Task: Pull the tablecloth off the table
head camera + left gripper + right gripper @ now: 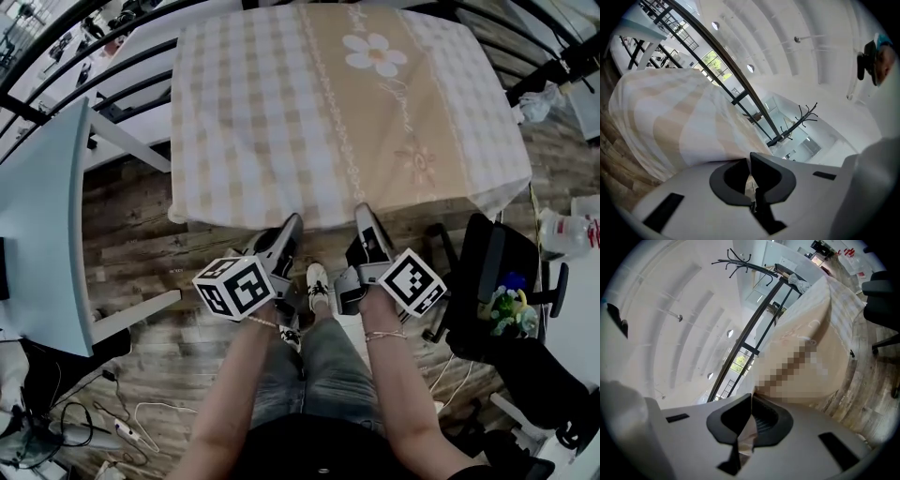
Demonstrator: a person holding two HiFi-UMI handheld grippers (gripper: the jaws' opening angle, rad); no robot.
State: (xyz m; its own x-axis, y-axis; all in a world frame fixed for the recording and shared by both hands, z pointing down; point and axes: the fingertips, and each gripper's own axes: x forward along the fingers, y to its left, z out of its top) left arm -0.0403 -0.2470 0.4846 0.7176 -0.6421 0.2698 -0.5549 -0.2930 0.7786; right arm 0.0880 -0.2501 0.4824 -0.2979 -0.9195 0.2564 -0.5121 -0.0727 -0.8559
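Tablecloth (pixel 309 103) is pinched by left gripper (pixel 292 225), right gripper (pixel 366 217).

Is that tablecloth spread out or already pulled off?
Spread: the tablecloth lies flat and unfolded, its near edge pinched by the left tool and right tool.
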